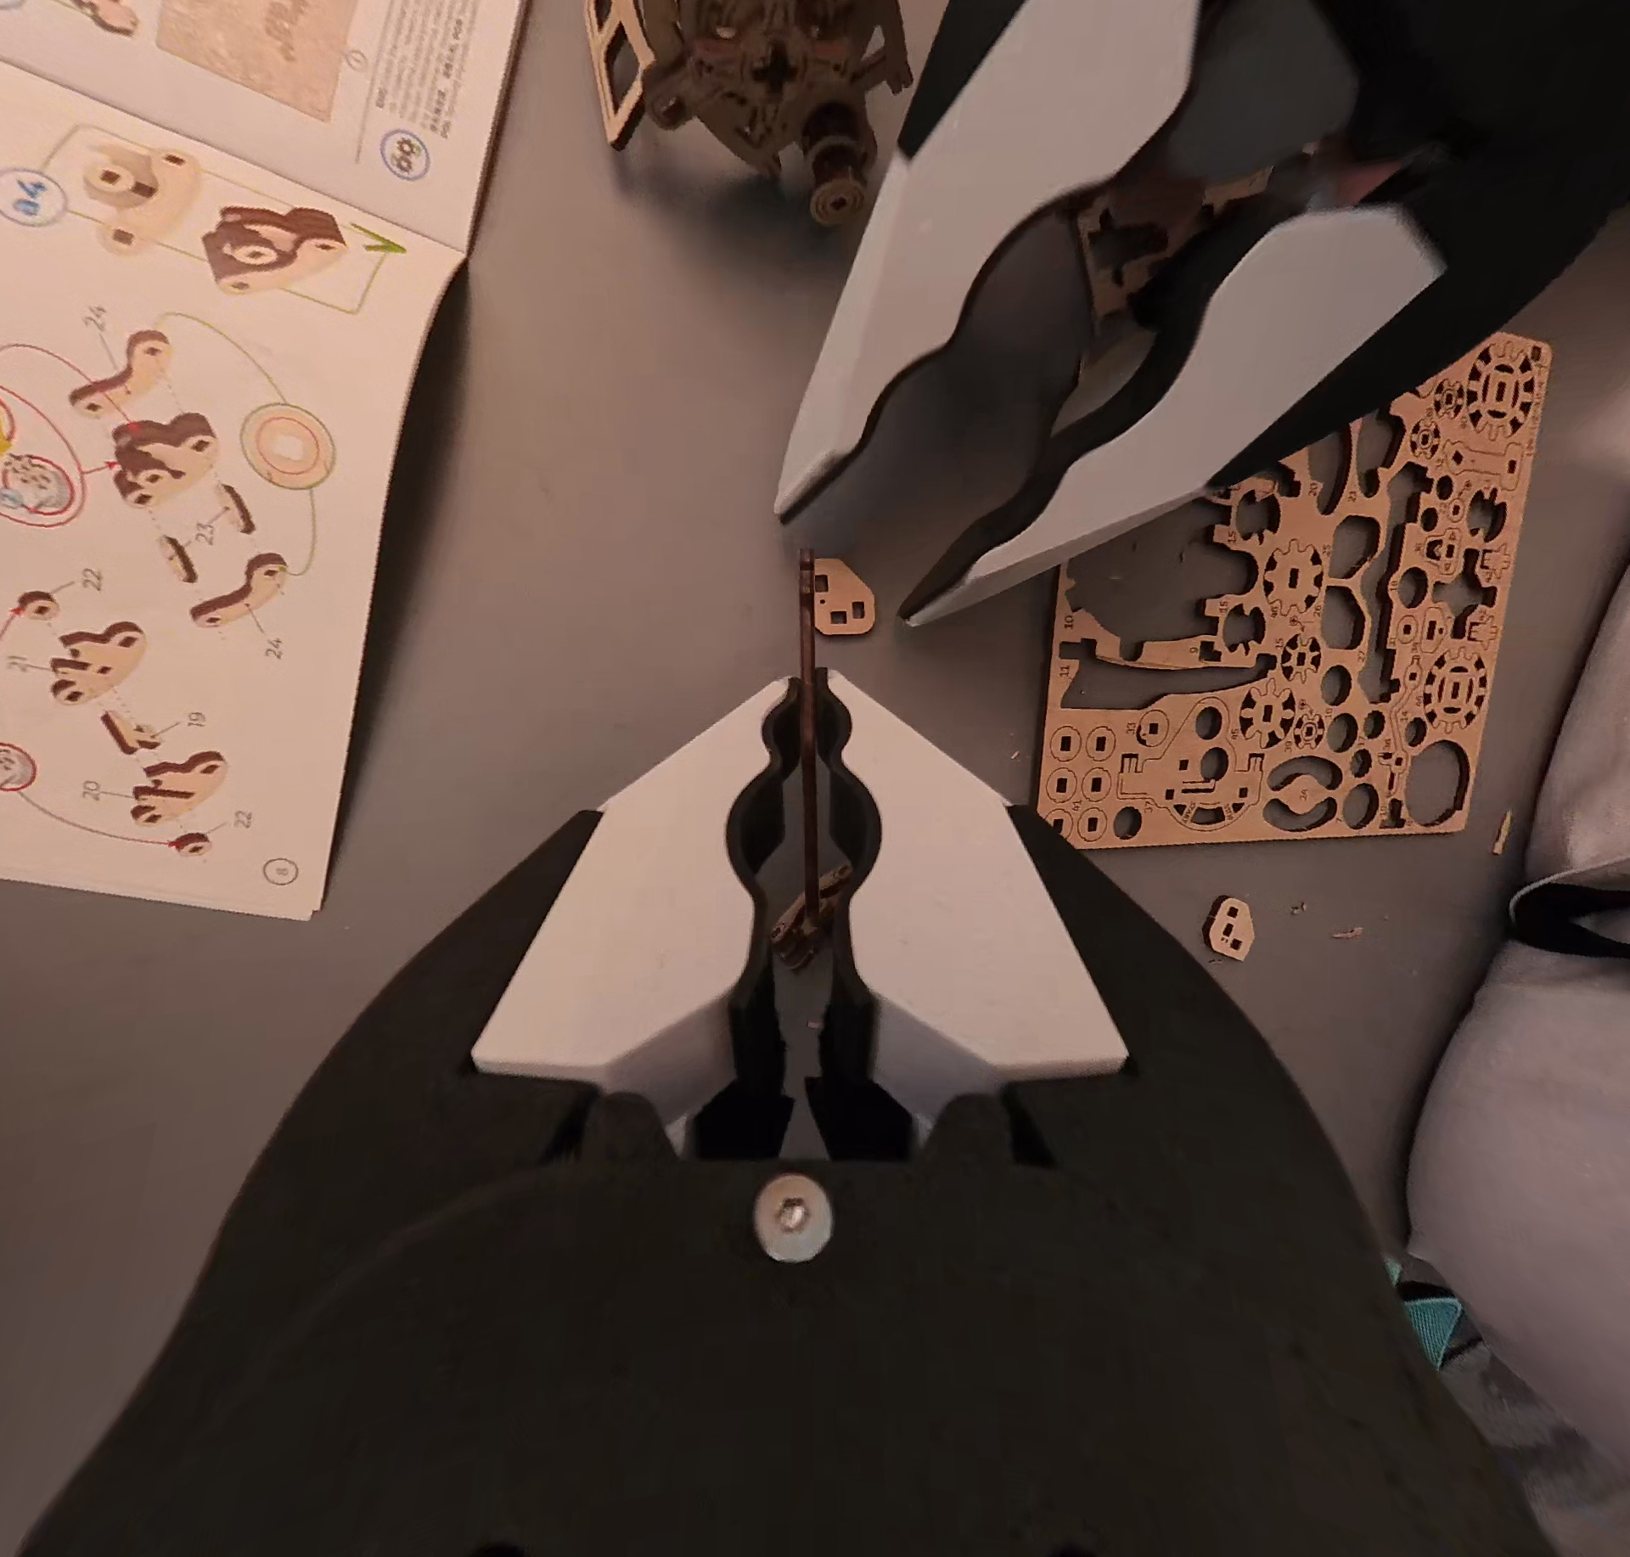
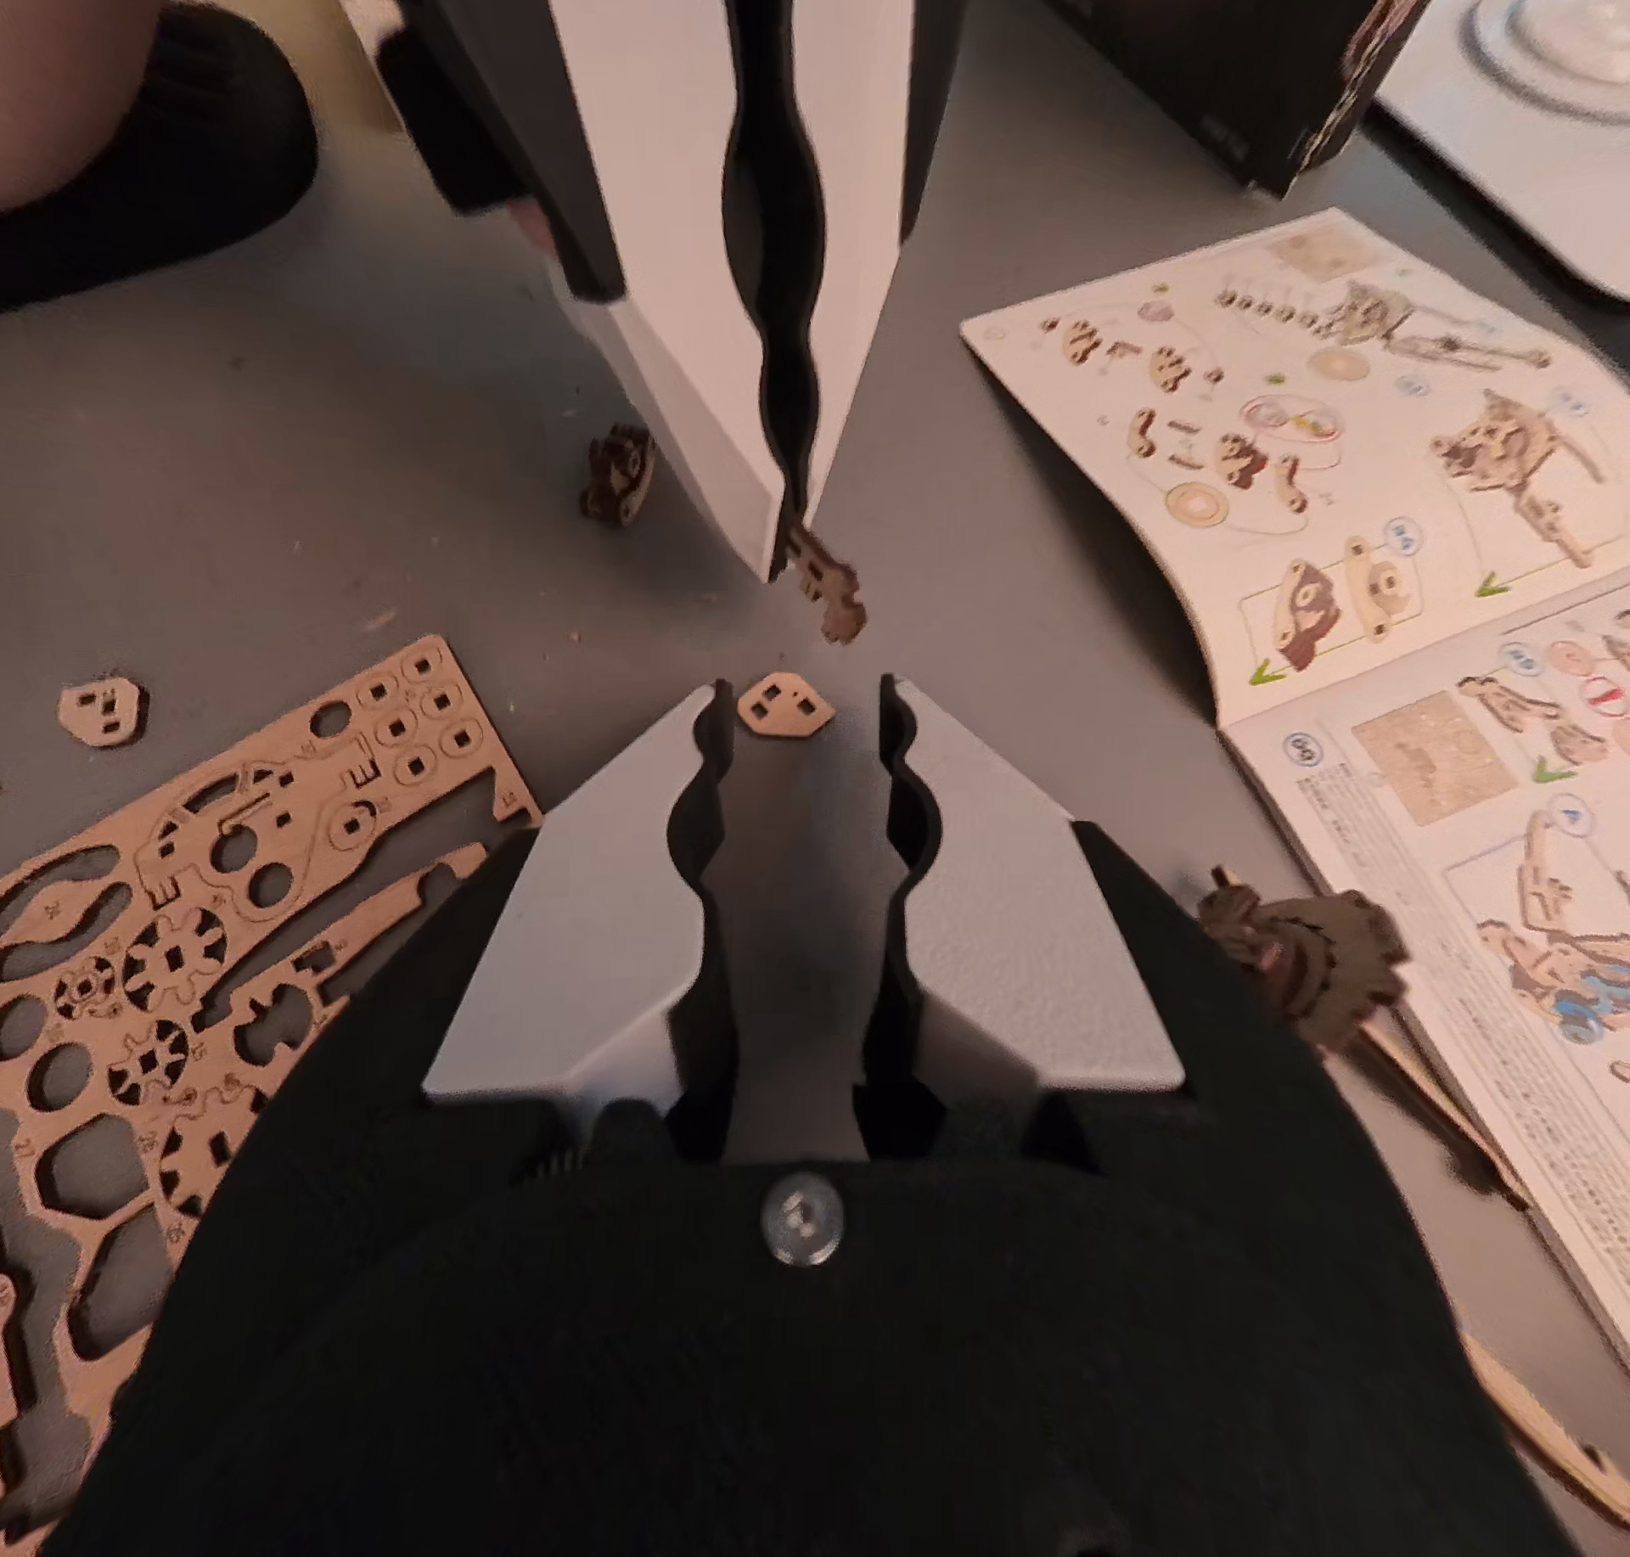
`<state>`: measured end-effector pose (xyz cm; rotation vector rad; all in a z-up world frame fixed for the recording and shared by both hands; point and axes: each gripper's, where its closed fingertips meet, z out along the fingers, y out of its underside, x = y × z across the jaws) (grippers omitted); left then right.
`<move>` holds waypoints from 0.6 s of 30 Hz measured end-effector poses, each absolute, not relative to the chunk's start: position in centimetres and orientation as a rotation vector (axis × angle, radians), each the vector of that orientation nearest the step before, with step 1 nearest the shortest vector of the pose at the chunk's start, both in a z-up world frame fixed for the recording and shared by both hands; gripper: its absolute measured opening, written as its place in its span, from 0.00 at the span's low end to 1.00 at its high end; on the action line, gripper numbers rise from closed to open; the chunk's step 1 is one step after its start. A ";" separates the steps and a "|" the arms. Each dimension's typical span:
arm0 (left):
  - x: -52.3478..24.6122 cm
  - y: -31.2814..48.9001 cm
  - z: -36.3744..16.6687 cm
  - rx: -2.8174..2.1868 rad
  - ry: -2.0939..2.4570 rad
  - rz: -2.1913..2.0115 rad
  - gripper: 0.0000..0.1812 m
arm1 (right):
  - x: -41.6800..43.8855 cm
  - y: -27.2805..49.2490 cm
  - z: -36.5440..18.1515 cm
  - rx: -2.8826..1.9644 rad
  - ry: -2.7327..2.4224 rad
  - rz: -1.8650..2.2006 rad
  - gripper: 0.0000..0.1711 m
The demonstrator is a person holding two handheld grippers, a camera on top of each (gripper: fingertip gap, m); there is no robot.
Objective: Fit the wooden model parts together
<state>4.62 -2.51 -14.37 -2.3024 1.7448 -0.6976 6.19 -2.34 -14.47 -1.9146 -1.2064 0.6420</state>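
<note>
Wooden notched strip [image 2: 820, 584] clamped edge-on by our left gripper [image 1: 807, 690], ready for the small slotted plate [image 2: 783, 703] between our right gripper's [image 2: 804, 703] parted fingers.

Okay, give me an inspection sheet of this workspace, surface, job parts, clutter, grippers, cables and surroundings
Surface: grey table, wood crumbs scattered.
Job's things: thin wooden strip clamped edge-on; small flat plate lying loose ahead of the open fingers; second small plate; punched part sheet; part-built model.
Clutter: open instruction booklet; small dark subassembly.
Grippers: left gripper shut on the strip; right gripper open, empty.
Cables: nothing seen.
Surroundings: dark box; grey fabric.
</note>
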 end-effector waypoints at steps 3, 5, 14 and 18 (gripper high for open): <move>4.6 -2.6 -14.5 -2.302 1.756 -0.702 0.00 | 6.1 -2.2 -13.0 -1.857 -1.163 0.688 0.18; 4.6 -2.7 -14.6 -2.295 1.769 -0.702 0.00 | 6.0 -2.2 -12.1 -1.818 -1.139 0.724 0.19; 4.9 -3.3 -14.5 -2.269 1.812 -0.705 0.00 | 6.3 -1.8 -12.2 -1.818 -1.127 0.702 0.16; 4.9 -3.4 -14.0 -2.241 1.822 -0.706 0.00 | 6.3 -2.0 -12.1 -1.830 -1.113 0.780 0.14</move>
